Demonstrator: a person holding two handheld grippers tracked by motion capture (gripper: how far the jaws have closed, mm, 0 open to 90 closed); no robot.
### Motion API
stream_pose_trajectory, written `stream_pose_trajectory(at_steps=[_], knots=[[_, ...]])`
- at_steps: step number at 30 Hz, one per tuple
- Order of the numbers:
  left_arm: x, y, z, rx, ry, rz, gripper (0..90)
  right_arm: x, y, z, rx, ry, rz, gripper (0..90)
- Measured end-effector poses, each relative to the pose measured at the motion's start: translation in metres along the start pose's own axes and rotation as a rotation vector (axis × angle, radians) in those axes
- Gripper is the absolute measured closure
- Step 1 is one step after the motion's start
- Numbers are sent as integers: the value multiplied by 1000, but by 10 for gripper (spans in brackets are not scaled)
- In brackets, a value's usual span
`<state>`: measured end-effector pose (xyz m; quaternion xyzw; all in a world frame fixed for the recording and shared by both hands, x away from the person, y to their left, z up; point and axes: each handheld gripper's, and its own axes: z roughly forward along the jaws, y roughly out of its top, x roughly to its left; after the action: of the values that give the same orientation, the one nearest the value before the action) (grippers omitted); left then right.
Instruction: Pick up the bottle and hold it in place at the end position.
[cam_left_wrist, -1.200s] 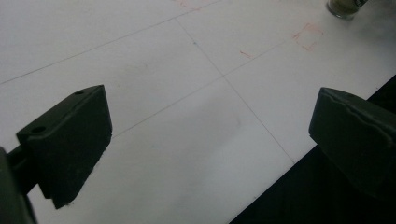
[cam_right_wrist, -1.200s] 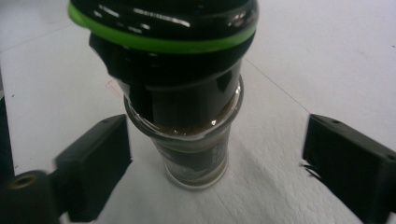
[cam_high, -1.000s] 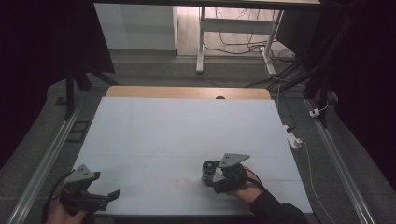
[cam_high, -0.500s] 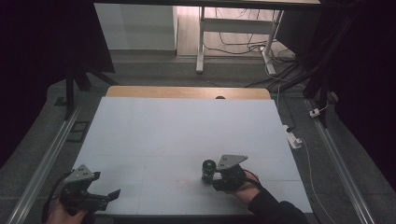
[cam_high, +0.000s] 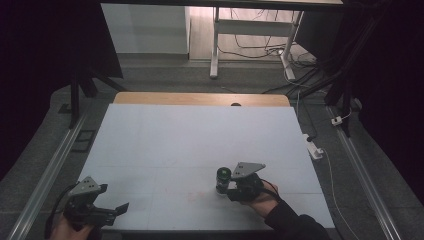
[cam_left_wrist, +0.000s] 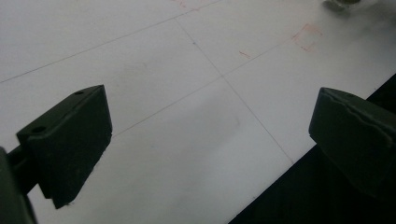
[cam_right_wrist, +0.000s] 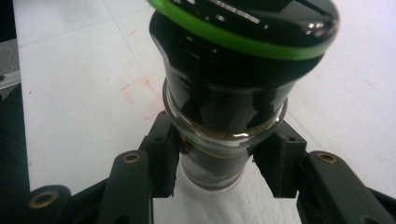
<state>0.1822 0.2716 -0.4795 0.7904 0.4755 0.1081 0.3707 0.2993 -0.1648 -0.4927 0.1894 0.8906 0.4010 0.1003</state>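
A small glass jar (cam_high: 222, 179) with a black lid ringed in green stands upright on the white table (cam_high: 200, 135), near its front right. My right gripper (cam_high: 226, 190) is shut on it. In the right gripper view the two pads press the jar (cam_right_wrist: 224, 84) on its glass body below the lid, and my right gripper (cam_right_wrist: 217, 161) reaches it low down. At the table's front left corner, my left gripper (cam_high: 114, 200) is held open. Between its jaws the left gripper (cam_left_wrist: 210, 135) has just bare tabletop and the table's edge.
A faint red square mark (cam_right_wrist: 140, 95) lies on the tabletop just beside the jar. A white power strip (cam_high: 314, 149) and its cable lie off the table's right edge. Metal rails (cam_high: 55, 165) run along both sides. A desk frame stands beyond the far edge.
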Motion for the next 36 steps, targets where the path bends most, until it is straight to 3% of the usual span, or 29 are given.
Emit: stream_pose_trajectory(at_steps=[15, 30, 36], knots=[[0, 0, 0, 1, 0, 1, 5, -17, 23, 4, -13, -1, 3, 531], [1, 0, 0, 2, -7, 0, 5, -36, 48, 24, -16, -15, 4, 531], [1, 0, 0, 1, -10, -4, 5, -45, 57, 33, -21, -7, 28, 531]])
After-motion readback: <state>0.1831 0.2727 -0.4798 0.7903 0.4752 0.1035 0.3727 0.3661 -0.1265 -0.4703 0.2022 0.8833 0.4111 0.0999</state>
